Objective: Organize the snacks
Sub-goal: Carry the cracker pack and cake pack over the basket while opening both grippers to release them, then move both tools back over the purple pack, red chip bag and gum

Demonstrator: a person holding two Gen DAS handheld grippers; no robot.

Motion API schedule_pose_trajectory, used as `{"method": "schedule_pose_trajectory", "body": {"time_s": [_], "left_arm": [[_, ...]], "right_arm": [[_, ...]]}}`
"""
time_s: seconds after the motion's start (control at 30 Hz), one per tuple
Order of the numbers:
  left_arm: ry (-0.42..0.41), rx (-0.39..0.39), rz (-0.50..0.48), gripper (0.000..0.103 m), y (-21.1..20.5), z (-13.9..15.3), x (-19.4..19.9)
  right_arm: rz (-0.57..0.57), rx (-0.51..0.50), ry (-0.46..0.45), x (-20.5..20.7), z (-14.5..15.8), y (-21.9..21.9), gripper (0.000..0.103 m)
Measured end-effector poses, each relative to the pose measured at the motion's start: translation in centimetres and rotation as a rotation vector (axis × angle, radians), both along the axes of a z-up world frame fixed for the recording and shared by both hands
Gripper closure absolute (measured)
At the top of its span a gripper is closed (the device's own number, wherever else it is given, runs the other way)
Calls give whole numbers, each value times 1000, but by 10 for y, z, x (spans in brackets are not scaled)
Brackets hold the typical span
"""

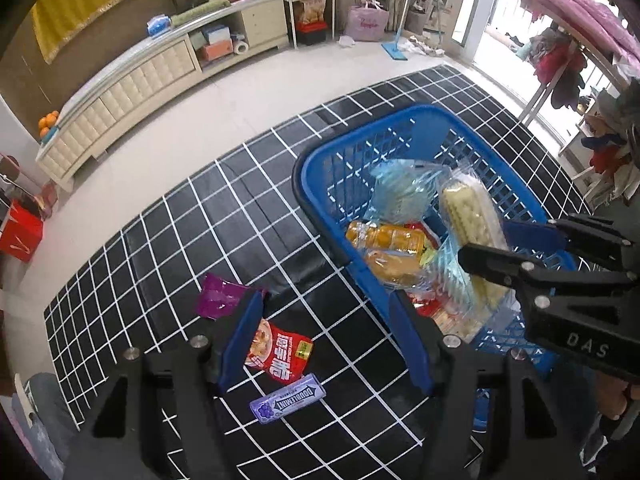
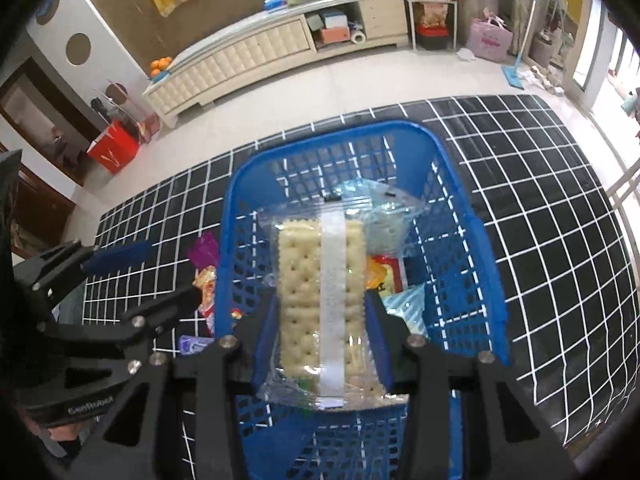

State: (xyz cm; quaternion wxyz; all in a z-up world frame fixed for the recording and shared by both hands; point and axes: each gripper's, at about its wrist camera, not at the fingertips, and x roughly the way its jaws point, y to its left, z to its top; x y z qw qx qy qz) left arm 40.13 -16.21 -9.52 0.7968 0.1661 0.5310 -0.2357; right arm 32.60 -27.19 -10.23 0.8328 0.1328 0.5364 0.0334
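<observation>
A blue plastic basket (image 1: 316,160) (image 2: 492,264) stands on a black grid mat and holds several wrapped snacks. My right gripper (image 2: 322,312) (image 1: 508,246) is shut on a clear pack of crackers (image 2: 320,280) (image 1: 468,216) and holds it over the basket. My left gripper (image 1: 324,332) (image 2: 132,276) is open and empty above the mat, left of the basket. Between its fingers lies a red snack packet (image 1: 278,354). A purple Doublemint gum pack (image 1: 288,398) lies in front of it, and a purple wrapper (image 1: 218,294) lies behind the left finger.
The grid mat (image 1: 168,240) (image 2: 560,200) covers the floor around the basket. A long cream cabinet (image 1: 132,80) (image 2: 256,56) stands along the far wall. A red box (image 1: 18,234) (image 2: 114,150) sits on the floor at left. A clothes rack (image 1: 580,40) stands at right.
</observation>
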Motion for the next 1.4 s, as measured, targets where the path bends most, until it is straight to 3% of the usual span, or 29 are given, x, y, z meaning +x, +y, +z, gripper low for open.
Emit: {"method": "schedule_pose_trajectory", "body": {"time_s": [0.17, 0.23, 0.3, 0.57, 0.87, 1.0, 1.23, 1.4], "left_arm": [[20, -12, 16, 40, 4, -6, 6], [18, -16, 23, 40, 5, -5, 7], [20, -25, 25, 40, 7, -2, 6], [8, -28, 33, 40, 28, 14, -17], [-36, -38, 107, 40, 87, 40, -47], [-40, -48, 137, 30, 117, 42, -60], [-30, -50, 189, 26, 163, 30, -67], [2, -38, 259, 26, 196, 7, -59]], "right_arm": [[-25, -40, 23, 9, -8, -2, 50], [-31, -38, 43, 11, -11, -3, 30], [-28, -40, 44, 10, -9, -2, 23], [17, -35, -2, -11, 21, 19, 23], [92, -44, -47, -30, 47, 65, 23], [130, -41, -55, -36, 53, 92, 23], [200, -55, -49, -26, 46, 140, 23], [240, -86, -18, -10, 24, 174, 23]]}}
